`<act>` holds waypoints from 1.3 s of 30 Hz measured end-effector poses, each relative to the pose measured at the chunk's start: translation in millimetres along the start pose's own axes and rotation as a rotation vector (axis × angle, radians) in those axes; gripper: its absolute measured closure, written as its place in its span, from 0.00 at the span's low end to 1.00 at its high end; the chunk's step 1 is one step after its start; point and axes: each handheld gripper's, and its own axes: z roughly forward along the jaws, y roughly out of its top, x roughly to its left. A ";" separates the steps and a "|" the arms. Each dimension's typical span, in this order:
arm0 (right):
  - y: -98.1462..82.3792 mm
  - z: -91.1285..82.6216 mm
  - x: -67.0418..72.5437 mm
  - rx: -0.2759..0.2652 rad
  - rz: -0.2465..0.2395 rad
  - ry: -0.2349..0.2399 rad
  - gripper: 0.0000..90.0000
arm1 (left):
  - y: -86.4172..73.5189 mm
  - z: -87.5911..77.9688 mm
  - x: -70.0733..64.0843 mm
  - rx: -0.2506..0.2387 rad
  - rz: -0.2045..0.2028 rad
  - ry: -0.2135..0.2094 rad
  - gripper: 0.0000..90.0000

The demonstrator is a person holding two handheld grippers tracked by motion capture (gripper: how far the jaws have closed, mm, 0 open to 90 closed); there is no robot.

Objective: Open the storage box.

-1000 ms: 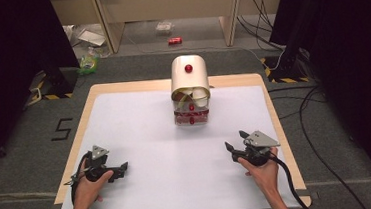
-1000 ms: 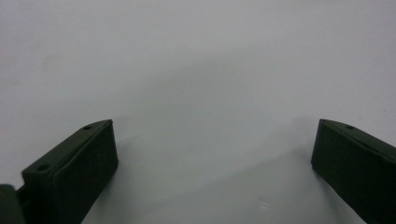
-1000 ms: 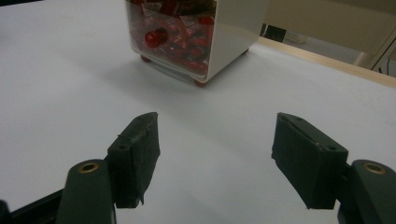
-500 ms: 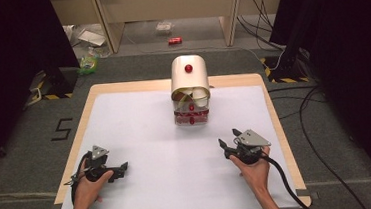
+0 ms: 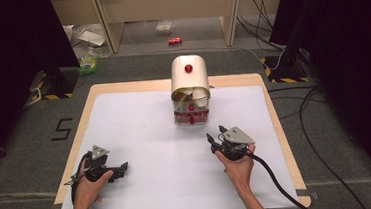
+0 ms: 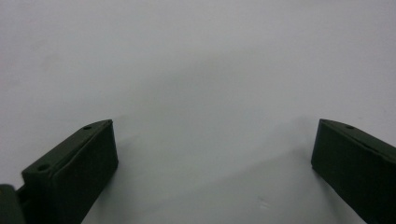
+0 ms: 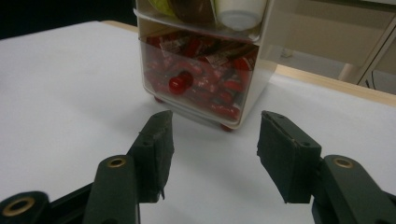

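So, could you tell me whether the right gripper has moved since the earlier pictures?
Yes. The right gripper has slid left across the table, closer to the cream box, its empty jaws closing partway.

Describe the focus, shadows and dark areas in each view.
High view: sharp and evenly lit on the white table cover, black at both side edges. Left gripper view: soft grey shadows on blank white, jaw edges slightly blurred. Right gripper view: near jaws crisp, the drawer box a little soft, top corner dark.
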 end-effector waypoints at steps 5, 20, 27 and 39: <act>3.6 7.0 10.2 -0.015 0.000 -0.005 0.53 | 0.0 0.0 -0.1 0.000 0.000 0.000 0.00; 8.6 29.2 35.2 -0.048 0.056 0.007 0.59 | 0.0 0.0 0.0 -0.001 0.000 0.000 0.00; 9.7 35.5 38.7 -0.044 0.061 0.001 0.62 | -0.1 0.0 -0.1 -0.001 0.000 0.000 0.00; 7.6 50.5 43.0 -0.027 0.063 -0.042 0.69 | -0.1 0.0 -0.2 -0.001 0.001 0.001 0.00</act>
